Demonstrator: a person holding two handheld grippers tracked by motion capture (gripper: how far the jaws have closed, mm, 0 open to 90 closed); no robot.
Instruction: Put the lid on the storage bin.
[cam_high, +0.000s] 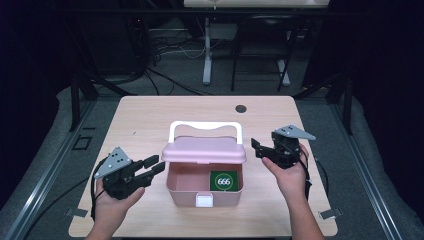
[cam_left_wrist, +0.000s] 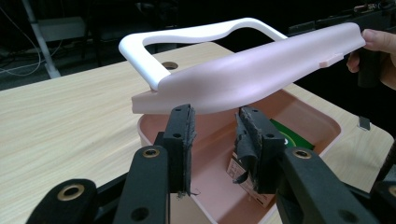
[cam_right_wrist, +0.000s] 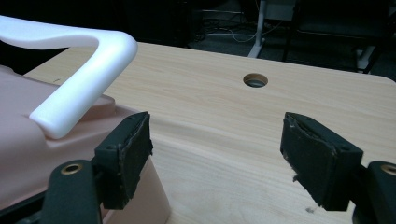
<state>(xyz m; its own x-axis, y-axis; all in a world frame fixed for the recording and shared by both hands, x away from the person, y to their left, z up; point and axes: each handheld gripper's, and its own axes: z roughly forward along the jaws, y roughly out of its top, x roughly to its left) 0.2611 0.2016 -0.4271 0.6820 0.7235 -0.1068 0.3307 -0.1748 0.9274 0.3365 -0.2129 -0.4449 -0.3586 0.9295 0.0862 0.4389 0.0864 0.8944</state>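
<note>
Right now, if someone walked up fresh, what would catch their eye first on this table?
Probably the pink box at the middle of the wooden table, its lid raised half open with a white handle on top. Inside, at the right, lies a green card marked 666. The left gripper and right gripper flank the box, both open.
</note>
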